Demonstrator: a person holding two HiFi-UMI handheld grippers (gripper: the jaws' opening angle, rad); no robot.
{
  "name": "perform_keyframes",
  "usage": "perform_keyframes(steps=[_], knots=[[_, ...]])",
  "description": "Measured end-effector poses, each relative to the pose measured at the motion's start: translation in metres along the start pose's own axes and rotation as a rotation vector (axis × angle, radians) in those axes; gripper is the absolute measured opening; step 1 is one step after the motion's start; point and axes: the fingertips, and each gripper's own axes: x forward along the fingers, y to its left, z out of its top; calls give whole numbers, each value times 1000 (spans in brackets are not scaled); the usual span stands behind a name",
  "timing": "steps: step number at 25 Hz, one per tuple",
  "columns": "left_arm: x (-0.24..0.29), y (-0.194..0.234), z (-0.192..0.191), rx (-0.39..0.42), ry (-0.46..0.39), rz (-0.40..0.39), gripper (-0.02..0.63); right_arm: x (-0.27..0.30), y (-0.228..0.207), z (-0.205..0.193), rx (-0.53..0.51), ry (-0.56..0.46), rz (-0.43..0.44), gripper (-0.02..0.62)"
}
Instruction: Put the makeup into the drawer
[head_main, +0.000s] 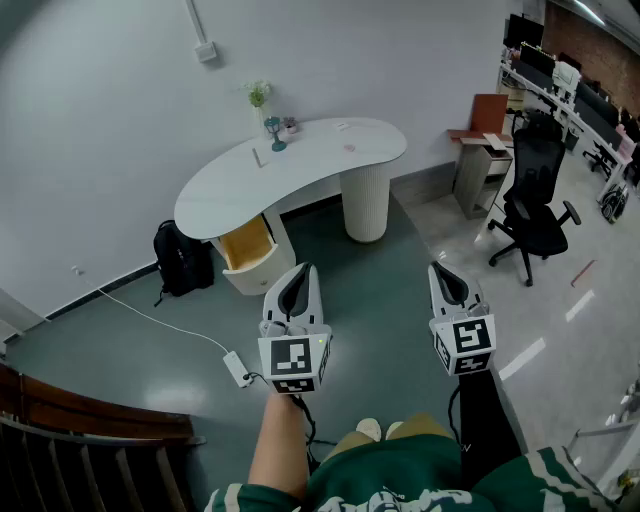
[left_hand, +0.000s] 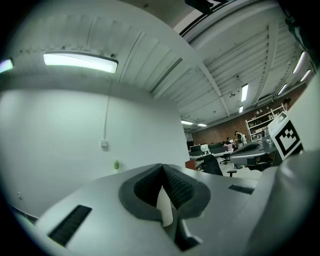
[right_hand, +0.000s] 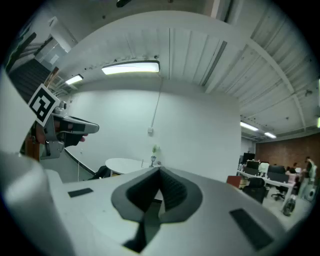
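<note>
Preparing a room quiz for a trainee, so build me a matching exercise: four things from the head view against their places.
Things:
1. backpack
2. office chair
3. drawer
4. plant

Places:
A. on top of the desk, at its far edge
B. on the floor, left of the desk
C. pulled open under the desk's left end
D. on the floor, far right of the desk

Pairs: 1-B, 2-D, 3-C, 4-A
</note>
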Motion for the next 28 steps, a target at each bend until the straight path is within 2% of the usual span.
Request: perform_keyframes(steps=[9,15,16,17,18,22,28], knots=[[-5,4,-5,-7,7,-10,0,2,18,12,3,-22,24,3],[-3,13,-7,-22,10,-2,0,7,14,14,21,-28,12,3],[-3,13,-6,-30,7,-14,37,7,12,15,21,-30,9,5],[-2,12,-5,-38,4,-25,116,8,11,16,21,-32,5,5],[0,12,-4,-43,1,-35,144,9,9,16,21,-33,2,5],[9,8,-6,-39,5,-55,186,16,0,14,32,-36,-5,5],[41,9,-10,-29,6,-63,201,43,-20,14,45,-53,-17,5]])
